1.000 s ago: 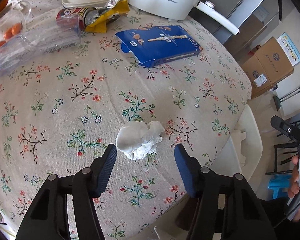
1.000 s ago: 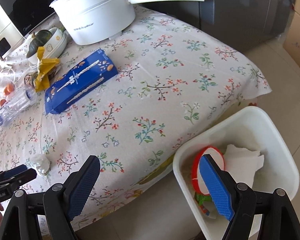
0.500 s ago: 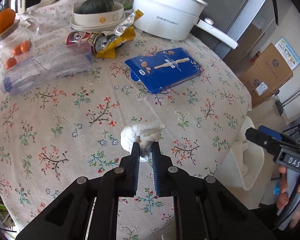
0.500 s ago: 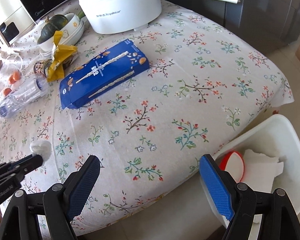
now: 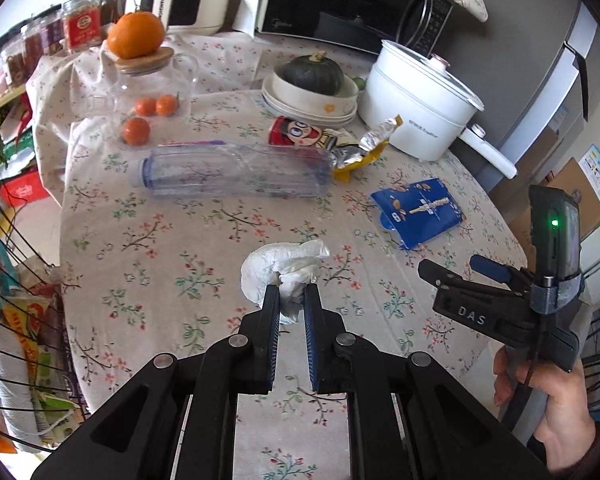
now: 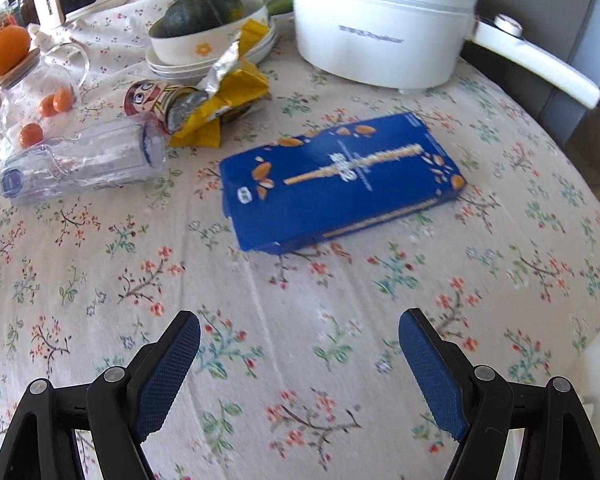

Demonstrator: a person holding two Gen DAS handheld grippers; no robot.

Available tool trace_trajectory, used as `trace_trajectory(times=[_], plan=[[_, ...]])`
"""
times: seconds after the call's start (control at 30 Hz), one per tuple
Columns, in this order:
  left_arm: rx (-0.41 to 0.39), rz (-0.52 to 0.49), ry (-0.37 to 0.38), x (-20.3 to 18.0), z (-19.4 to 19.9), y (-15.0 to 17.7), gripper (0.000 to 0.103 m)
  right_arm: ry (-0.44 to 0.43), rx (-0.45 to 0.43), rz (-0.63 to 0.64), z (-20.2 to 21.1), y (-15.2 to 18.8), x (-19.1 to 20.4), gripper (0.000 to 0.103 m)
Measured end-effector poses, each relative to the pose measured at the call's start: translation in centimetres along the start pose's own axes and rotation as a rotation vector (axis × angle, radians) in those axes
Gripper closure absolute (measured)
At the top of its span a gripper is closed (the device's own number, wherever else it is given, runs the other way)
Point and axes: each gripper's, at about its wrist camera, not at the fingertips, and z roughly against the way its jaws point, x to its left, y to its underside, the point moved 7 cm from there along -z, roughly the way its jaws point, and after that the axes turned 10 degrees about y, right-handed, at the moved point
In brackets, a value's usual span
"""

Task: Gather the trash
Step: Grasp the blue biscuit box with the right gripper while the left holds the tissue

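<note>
Crumpled tissue (image 5: pixel 282 270) sits clamped at our left gripper (image 5: pixel 291 298) tips, nearer us than the blue box (image 6: pixel 340 184). Our right gripper (image 6: pixel 299 344) is spread wide, empty. Only a corner looks pinched; a quick swing could shed it.

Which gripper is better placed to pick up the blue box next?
Right. The right gripper is open and empty, facing the blue box. The left gripper is shut on the crumpled tissue.

Home kitchen: microwave (image 5: pixel 352 4), cooking pot (image 5: pixel 416 108).
</note>
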Motion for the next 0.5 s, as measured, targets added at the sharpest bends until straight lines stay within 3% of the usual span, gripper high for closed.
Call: trace_trajectory(times=[0.23, 0.5], plan=[[-0.001, 0.088, -0.003, 4.8, 0.9, 0.3, 0.091, 0.148, -0.029, 0.127, -3.9, -2.2, 5.0, 0.02], [0.003, 0.072, 0.018, 3.8, 0.4, -0.2, 0.091, 0.324, -0.098, 0.258, -6.8, -3.8, 6.6, 0.035]])
